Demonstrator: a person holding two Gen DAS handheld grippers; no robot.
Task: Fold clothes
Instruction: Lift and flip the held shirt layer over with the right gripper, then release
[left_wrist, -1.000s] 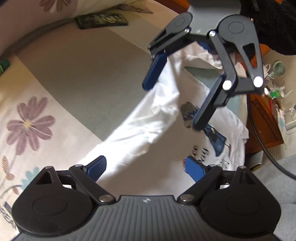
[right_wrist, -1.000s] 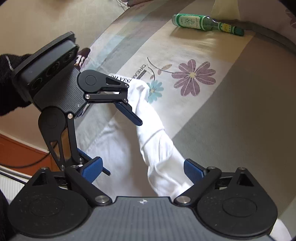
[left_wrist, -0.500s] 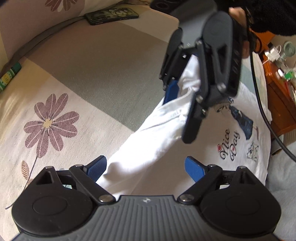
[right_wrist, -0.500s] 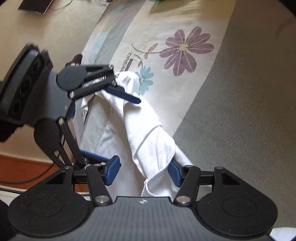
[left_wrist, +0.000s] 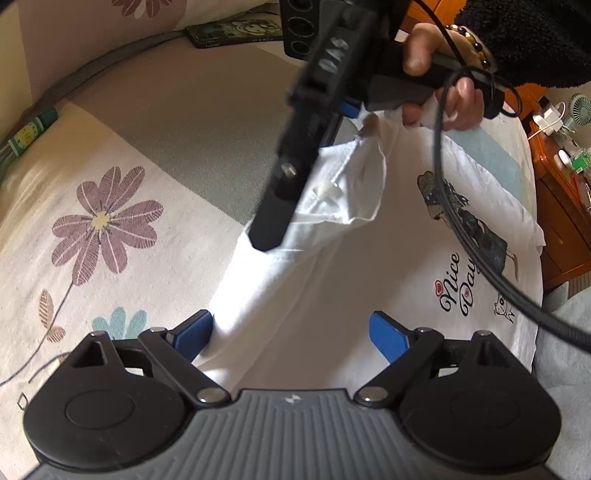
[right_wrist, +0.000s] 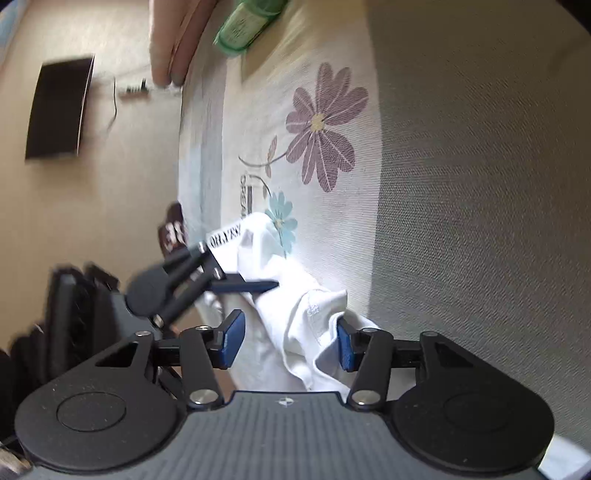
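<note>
Through the left wrist camera we see the white T-shirt spread on the bed, filling the frame from centre toward 3 o'clock, its "Nice Day" print at about 4 o'clock. Our left gripper hangs over the shirt's near edge with its jaws wide apart, the cloth lying below them, nothing pinched. At 12 o'clock our right hand carries the right gripper, which angles down onto a bunched fold of the shirt. A green bottle lies at 9 o'clock and a phone near 11 o'clock.

Through the right wrist camera, the right gripper has its jaws closing around a gathered ridge of the white T-shirt; the 3 o'clock pad touches the cloth, the 9 o'clock pad stands just clear. The left gripper sits at 9 o'clock, one finger lying across the same ridge. The flowered bed cover stretches toward 12 and 3 o'clock.
</note>
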